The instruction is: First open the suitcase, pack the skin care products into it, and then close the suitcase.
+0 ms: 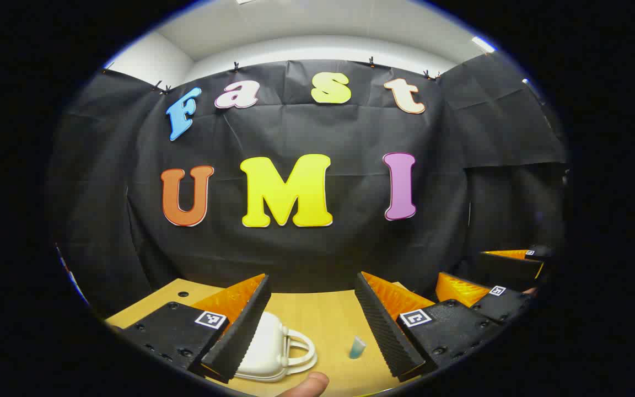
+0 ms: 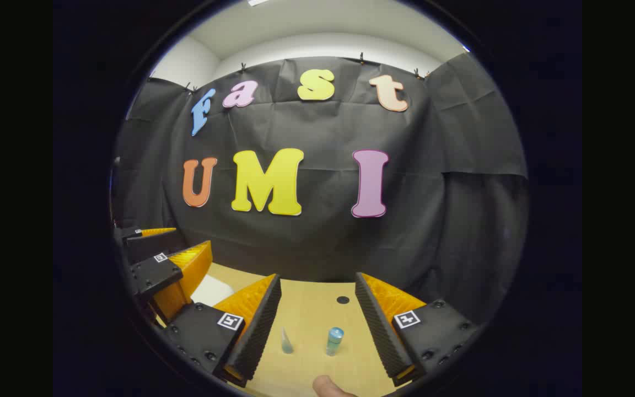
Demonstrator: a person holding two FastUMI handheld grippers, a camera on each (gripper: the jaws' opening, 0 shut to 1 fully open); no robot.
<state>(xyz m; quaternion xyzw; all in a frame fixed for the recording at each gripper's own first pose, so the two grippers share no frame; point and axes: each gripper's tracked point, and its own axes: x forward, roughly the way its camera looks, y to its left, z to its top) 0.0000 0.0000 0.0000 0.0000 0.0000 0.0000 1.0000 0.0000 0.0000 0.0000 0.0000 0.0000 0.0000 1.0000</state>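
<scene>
on the near edge of the table (image 1: pixel 317 314), between your left gripper (image 1: pixel 312 320)'s fingers, sits the white suitcase (image 1: pixel 265 347), lid down, handle toward the middle of the table. it lies just beside the left-hand finger, partly hidden behind it. a small teal skin care tube (image 1: pixel 357 348) stands near the other finger. both of that gripper's fingers are spread apart, touching nothing.

your right gripper (image 2: pixel 317 320) is also spread wide over the table, nothing between its fingers but wood. ahead of it stand a blue-capped bottle (image 2: pixel 334 340) and a pale tube (image 2: pixel 286 342), probably the teal one seen edge-on. your left gripper shows at the left, over the suitcase.
</scene>
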